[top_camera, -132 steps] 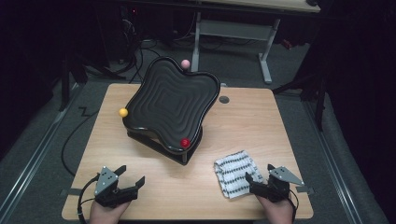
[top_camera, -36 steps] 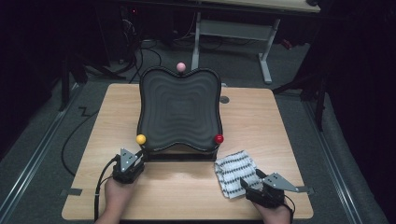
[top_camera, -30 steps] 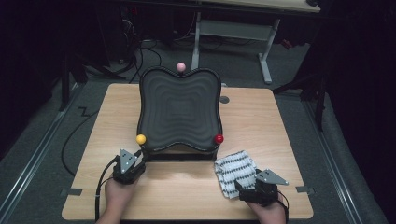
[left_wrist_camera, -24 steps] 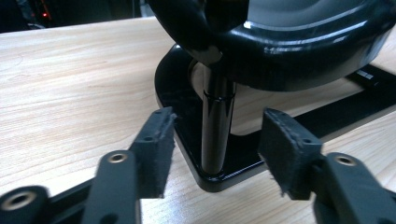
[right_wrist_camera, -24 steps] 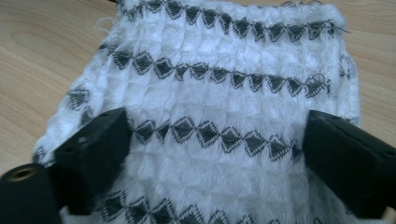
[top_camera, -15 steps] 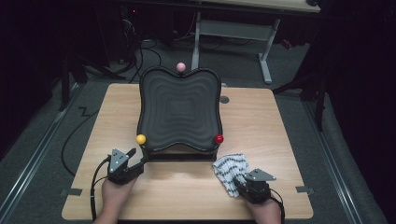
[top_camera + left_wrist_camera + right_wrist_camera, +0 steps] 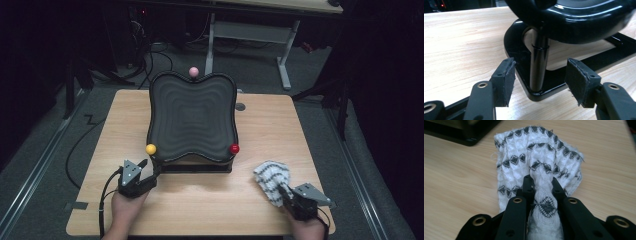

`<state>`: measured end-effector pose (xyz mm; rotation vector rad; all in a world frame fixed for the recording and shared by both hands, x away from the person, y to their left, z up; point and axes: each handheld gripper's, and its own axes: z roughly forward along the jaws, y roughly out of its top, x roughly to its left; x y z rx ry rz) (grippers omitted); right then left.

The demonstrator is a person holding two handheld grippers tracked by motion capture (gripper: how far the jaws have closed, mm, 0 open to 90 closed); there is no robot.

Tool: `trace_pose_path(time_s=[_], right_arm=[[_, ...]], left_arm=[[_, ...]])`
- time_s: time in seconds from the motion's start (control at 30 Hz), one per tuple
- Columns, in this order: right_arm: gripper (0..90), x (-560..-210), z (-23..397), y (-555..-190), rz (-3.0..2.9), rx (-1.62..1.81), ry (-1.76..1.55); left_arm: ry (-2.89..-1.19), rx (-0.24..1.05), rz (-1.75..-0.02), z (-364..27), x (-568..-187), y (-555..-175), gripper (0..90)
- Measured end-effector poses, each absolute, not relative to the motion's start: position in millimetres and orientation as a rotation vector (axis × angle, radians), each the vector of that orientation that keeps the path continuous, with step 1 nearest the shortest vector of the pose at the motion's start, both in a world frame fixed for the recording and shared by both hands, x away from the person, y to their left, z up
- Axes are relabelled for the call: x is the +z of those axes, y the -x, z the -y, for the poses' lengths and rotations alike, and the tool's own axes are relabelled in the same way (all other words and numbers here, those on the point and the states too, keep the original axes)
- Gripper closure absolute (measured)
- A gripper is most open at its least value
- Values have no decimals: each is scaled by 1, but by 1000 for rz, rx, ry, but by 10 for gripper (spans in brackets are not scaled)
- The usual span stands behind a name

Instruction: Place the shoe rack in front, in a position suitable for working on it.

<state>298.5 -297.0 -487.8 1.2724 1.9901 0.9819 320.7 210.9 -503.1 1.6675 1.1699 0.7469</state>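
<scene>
Cloth (image 7: 541, 157), white with dark zigzags, is bunched between the right gripper (image 7: 541, 182)'s jaws, which have just closed and now pinch a fold; the rest lies on the table (image 7: 461, 182) just ahead. Lift gently so the fold stays caught. Left gripper (image 7: 539, 77)'s jaws have just opened and stand apart either side of the tray stand's post (image 7: 537, 67), pads clear.

dim room, table (image 7: 280, 125) lit from above; glare on glossy black tray (image 7: 584, 17).
</scene>
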Motion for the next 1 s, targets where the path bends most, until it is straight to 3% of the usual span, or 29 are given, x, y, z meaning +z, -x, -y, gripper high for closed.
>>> trace_pose_path(time_s=[0.23,0.27,0.3,0.33,0.37,0.4,0.43,0.5,0.67,0.77,1.0], right_arm=[[759,-500,336,-303,-1918,854,-1430],[635,-507,339,-307,-1946,815,-1485],[570,-507,340,-307,-1938,824,-1490],[570,-507,340,-307,-1938,824,-1490],[410,-504,340,-306,-1936,837,-1500],[410,-504,340,-306,-1936,837,-1500],[339,-496,339,-302,-1909,848,-1470],[286,-486,337,-297,-1885,856,-1436],[259,-464,317,-290,-1868,960,-1327],[275,-459,286,-294,-1918,1066,-1234],[319,-476,201,-335,-2028,1208,-1135]], left_arm=[[-1636,739,-1180,-215,-501,-324,407],[-1635,728,-1182,-214,-501,-325,400],[-1635,728,-1182,-214,-501,-325,395],[-1635,722,-1184,-214,-501,-326,395],[-1633,716,-1188,-213,-500,-327,385],[-1633,716,-1188,-213,-500,-327,382],[-1627,716,-1190,-213,-499,-327,377],[-1629,723,-1191,-212,-499,-328,368],[-1627,730,-1198,-211,-499,-327,338],[-1601,742,-1200,-211,-496,-327,291],[-1632,759,-1183,-206,-495,-332,266]])
